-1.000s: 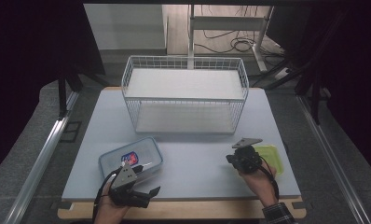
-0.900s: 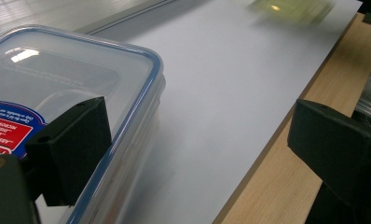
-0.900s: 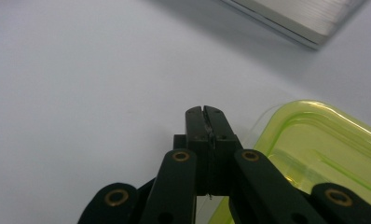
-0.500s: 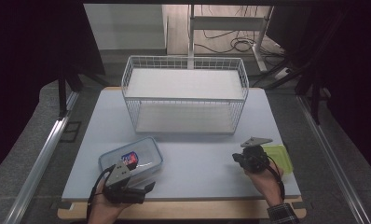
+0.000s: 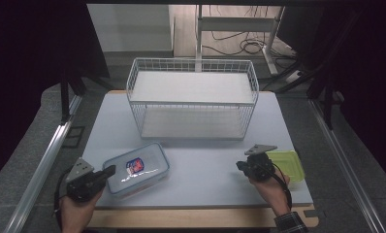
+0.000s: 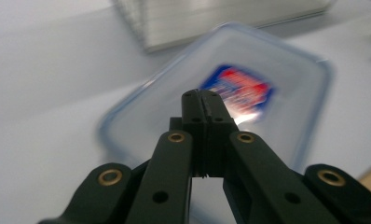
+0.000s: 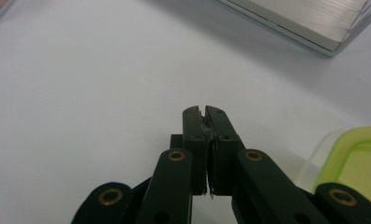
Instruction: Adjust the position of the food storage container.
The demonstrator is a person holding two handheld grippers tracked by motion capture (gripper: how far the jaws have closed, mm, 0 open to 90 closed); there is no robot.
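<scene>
A clear food box [image 5: 150,158] with a blue rim and a red-and-blue label lies at the table's front left. My left gripper [image 5: 111,170] points at its left edge from the side. Its jaws have just closed and stand shut with nothing between them. In the left gripper view the shut tips [image 6: 201,93] hover over the blurred box [image 6: 286,70]. My right gripper [image 5: 239,165] rests shut at the front right, beside a box with a lime-green lid [image 5: 289,164]. In the right gripper view the tips [image 7: 205,110] are shut over bare table, with the green lid [image 7: 360,161] at the right.
A white wire basket [image 5: 193,99] with a shelf stands at the back middle of the pale table [image 5: 205,160]; its corner [image 7: 309,23] shows in the right gripper view. A wooden strip runs along the near edge. Metal rails flank the table.
My left hand has slid left, from below the clear box to its left side, and its jaws have gone from open to shut. The right hand has hardly moved.
</scene>
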